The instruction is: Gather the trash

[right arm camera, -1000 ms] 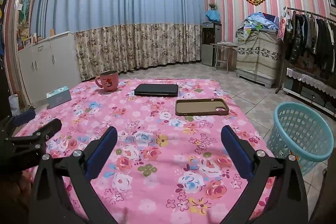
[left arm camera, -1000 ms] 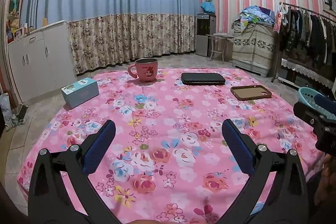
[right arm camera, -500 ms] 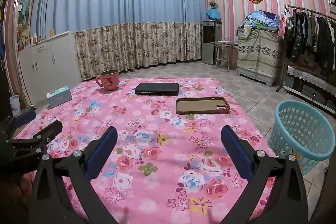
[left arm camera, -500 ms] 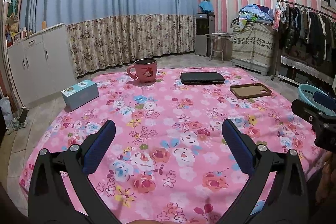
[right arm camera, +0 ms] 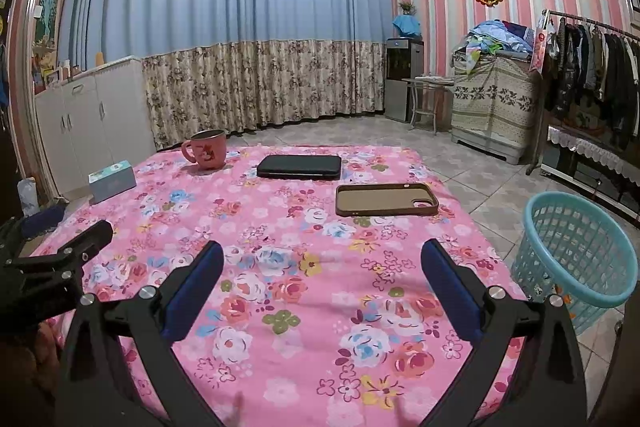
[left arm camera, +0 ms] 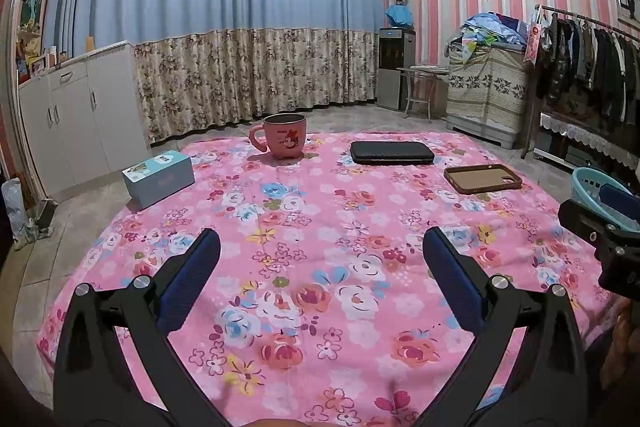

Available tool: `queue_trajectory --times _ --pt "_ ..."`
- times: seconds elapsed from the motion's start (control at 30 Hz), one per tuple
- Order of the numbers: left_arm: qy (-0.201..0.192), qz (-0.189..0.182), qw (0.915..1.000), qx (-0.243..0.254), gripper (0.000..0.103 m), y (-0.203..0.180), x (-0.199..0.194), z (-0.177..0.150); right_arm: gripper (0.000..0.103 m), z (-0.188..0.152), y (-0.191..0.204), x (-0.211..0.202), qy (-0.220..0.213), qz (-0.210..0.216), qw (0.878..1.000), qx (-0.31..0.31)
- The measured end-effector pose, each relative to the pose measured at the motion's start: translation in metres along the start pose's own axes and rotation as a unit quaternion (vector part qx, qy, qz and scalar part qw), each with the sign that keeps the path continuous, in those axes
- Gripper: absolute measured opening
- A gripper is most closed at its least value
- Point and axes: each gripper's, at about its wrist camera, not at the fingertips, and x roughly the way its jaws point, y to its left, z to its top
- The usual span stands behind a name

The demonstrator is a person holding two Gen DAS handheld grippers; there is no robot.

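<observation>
Fingers of the left gripper (left arm camera: pixel 320 267) and right gripper (right arm camera: pixel 322 267) are held wide apart and empty above the flowered tablecloth (right arm camera: pixel 288 227). No trash is seen on it; a mug (left arm camera: pixel 284 137), tissue box (left arm camera: pixel 159 178), dark case (left arm camera: pixel 392 152) and phone case (right arm camera: pixel 386 199) are laid out. Contents of the basket (right arm camera: pixel 576 251), lower right, cannot be judged, so either stage is fitted.

On the tabletop (right arm camera: pixel 280 307) sit one pink mug (right arm camera: pixel 207 149), one blue box (right arm camera: pixel 112 181), one black case (right arm camera: pixel 299 167) and one brown phone case (right arm camera: pixel 386 199) (lying hollow side up); one basket (right arm camera: pixel 576 259) stands beside it.
</observation>
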Motion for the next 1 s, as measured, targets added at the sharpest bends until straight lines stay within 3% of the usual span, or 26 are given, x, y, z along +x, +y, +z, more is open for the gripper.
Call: queue_trajectory --times 1.0 --pt "-0.002 0.005 1.0000 0.000 0.098 0.0018 0.0013 0.0003 0.097 -0.0032 0.0000 -0.0031 -0.001 -0.004 1.000 -0.004"
